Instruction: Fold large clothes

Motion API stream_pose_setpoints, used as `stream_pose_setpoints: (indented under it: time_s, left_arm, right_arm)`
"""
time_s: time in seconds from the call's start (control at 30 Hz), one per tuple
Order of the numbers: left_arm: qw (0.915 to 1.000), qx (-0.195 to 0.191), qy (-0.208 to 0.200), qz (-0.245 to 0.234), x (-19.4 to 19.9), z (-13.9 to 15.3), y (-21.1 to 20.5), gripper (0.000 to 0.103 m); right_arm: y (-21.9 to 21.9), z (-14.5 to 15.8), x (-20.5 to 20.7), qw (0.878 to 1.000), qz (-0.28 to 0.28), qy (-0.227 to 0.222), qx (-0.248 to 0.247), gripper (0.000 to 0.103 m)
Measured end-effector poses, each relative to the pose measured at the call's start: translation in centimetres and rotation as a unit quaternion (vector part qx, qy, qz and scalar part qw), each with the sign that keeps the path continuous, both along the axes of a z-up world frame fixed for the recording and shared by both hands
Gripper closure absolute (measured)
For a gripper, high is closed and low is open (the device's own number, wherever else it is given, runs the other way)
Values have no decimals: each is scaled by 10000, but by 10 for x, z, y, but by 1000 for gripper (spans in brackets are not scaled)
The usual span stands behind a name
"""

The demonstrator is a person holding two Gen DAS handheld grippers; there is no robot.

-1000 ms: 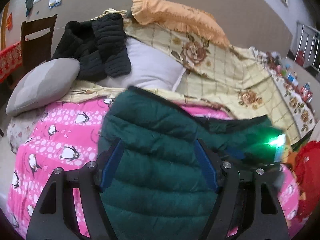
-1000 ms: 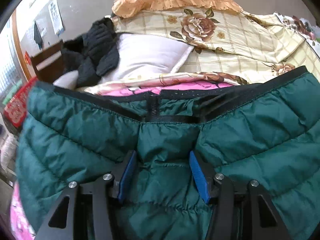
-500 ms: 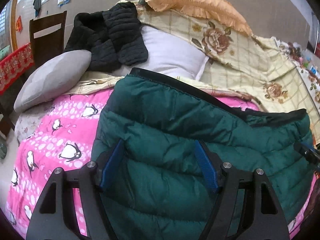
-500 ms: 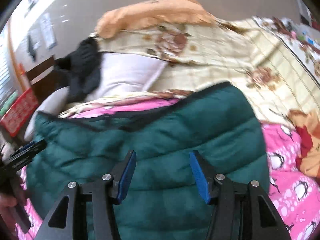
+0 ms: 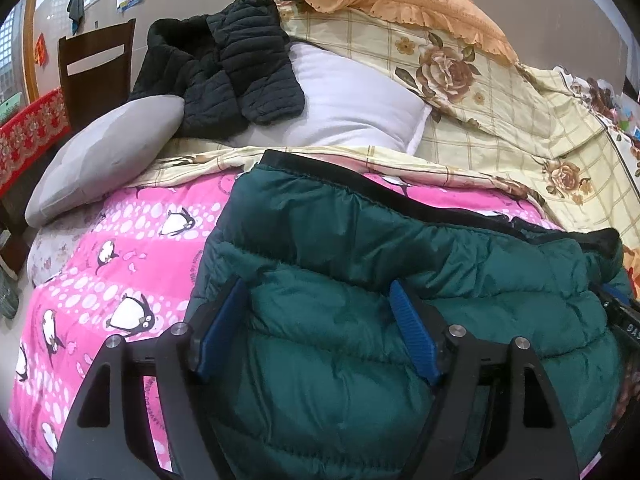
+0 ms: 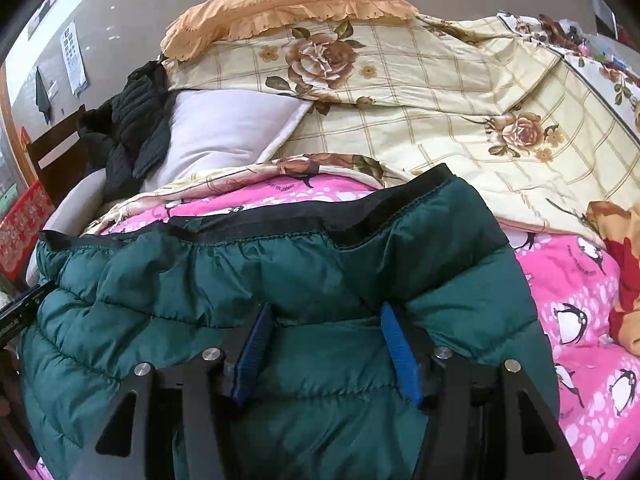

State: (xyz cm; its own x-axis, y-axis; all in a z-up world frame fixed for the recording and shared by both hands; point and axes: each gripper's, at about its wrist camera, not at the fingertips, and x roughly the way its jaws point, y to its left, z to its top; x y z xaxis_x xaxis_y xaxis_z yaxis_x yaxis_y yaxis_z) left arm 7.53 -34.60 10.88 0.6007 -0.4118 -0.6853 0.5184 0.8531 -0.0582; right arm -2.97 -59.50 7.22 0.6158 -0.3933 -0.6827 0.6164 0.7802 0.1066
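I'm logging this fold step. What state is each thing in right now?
Green jacket: lying on the pink blanket, black hem band toward the pillows, bunched between both grippers' fingers.
Left gripper: open, fingers astride the jacket.
Right gripper: open, fingers astride the jacket.
Black jacket: crumpled over the pillows.
Pink blanket: spread flat.
Floral quilt: rumpled, heaped at the back.

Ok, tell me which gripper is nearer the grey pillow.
Left. The left gripper sits over the green jacket on the side facing the grey pillow; the right gripper works the jacket's opposite side.
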Motion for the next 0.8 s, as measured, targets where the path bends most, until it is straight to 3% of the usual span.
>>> stream_pose_setpoints:
  time_s: [0.1, 0.23, 0.4, 0.63, 0.8]
  left_arm:
    - [10000, 14, -22, -47, -3, 3, 3, 28]
    - [9999, -2, -109, -115, -14, 13, 12, 28]
    - [9997, -96, -170, -151, -31, 26, 29, 28]
    - [9993, -103, -291, -217, -52, 31, 45, 28]
    - [9992, 97, -312, -210, -55, 18, 45, 28]
  right_arm:
    - [13, 13, -11, 9998, -22, -102, -194, 48]
    - [35, 34, -38, 9991, 138, -405, -5, 31]
    - [65, 46, -60, 9987, 495, -136, -60, 31]
    - [72, 28, -75, 9993, 382, 26, 6, 31]
    - [62, 9, -66, 9996, 249, 142, -15, 27]
